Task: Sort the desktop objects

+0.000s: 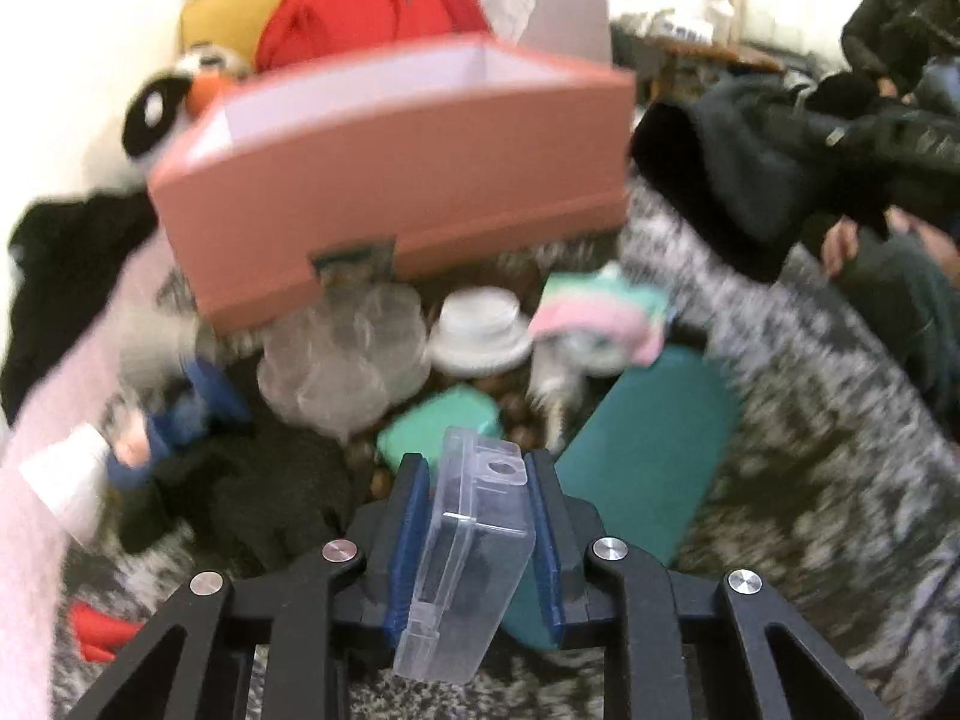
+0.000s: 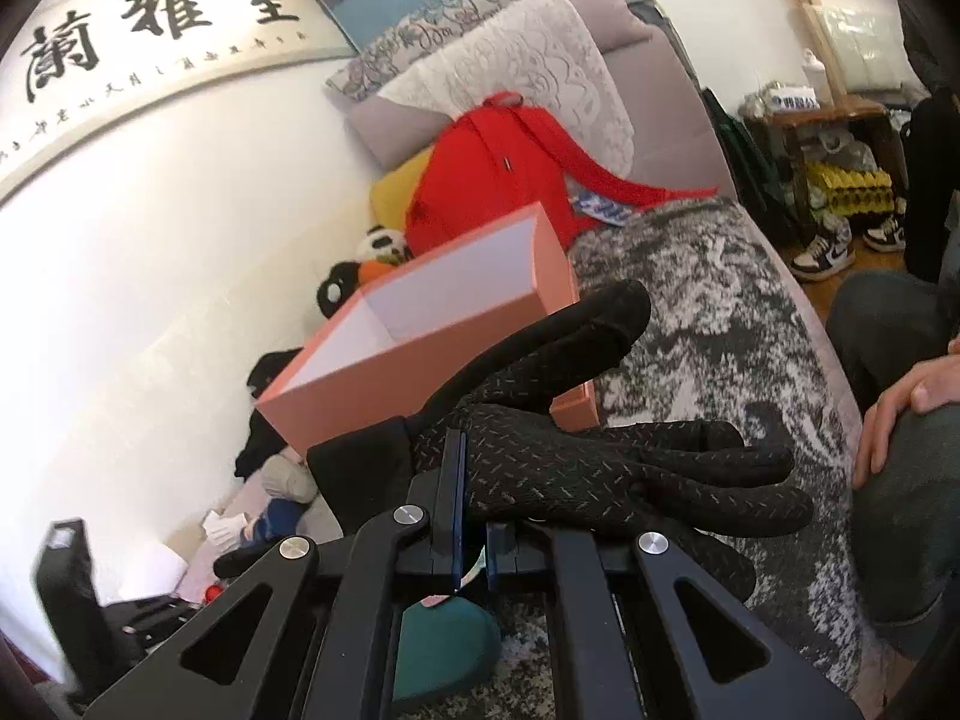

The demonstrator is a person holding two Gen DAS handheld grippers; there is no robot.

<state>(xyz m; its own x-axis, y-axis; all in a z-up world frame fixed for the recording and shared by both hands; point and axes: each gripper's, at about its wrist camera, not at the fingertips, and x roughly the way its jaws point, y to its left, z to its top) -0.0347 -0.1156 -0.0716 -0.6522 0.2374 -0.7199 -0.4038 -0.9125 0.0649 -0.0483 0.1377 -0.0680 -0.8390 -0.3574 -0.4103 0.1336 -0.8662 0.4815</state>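
blurred rug [image 1: 810, 420] clutter; left fingers [image 1: 414, 516] clamp clear case [image 1: 468, 558], right fingers [image 2: 457, 480] pinch black glove [image 2: 576, 468].

left gripper [image 1: 478, 471] clamps clear plastic case [image 1: 465, 558]; pink box [image 1: 396, 180] behind

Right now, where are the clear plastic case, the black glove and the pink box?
clear plastic case [image 1: 474, 552]: left wrist view, on its lid.
black glove [image 2: 576, 468]: right wrist view, on its palm.
pink box [image 1: 396, 180]: left wrist view, on its front wall.
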